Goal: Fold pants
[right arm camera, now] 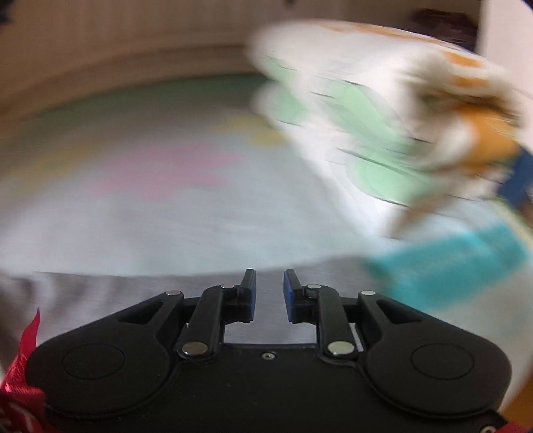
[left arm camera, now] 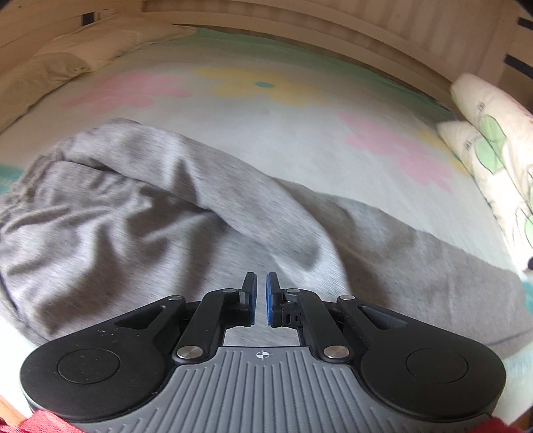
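Two grippers above grey pants (left arm camera: 186, 213) spread across a flower-printed bed sheet (left arm camera: 273, 110). Left gripper (left arm camera: 261, 296) nearly shut, pads a sliver apart, nothing visibly pinched between them; cloth rumpled just ahead, one leg lying over the other and running off to the right. Right gripper (right arm camera: 269, 293) partly open and empty, grey cloth under its jaws, view heavily blurred. Step in hand, by judgement: regrasping for the next fold. Done well: wrinkles drawn flat first, each pinch taken at a hem or outer seam through all layers, both ends lifted level and carried over together so that edges meet. Nearby: folded patterned bedding (left arm camera: 493, 146) at the right edge of the sheet, close to the leg ends and likely in the way of a wide sweep; beige pillow (left arm camera: 56, 63) far left; wooden bed frame (left arm camera: 299, 23) behind.
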A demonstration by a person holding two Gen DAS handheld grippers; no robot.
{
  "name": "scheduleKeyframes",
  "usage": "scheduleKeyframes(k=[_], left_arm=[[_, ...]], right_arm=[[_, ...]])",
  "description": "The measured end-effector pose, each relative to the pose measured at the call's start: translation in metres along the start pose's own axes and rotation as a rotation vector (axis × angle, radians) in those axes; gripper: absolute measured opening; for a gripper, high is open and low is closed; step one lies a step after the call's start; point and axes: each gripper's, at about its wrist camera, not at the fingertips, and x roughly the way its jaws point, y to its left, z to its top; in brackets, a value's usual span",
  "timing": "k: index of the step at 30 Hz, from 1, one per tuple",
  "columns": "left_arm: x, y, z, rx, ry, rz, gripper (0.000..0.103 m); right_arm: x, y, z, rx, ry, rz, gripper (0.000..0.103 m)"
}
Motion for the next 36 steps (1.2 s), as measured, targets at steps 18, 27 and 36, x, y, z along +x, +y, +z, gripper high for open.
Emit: scheduleKeyframes(k=[18,27,36], left_arm=[[0.046,0.149,0.064,-0.047,0.125,0.226,0.006],[0.067,0.184,0.073,-0.046,0.156,0.39,0.007],[0.063,0.204,0.081,-0.169,0.17,0.37,0.007]], right_arm=[[0.0,0.233,0.002,-0.465,0.01,0.702,0.048],[0.036,0.304,0.003,-0.533,0.108,0.807,0.061],[0.103,0.342,0.011,-0.448,0.367,0.944,0.064]])
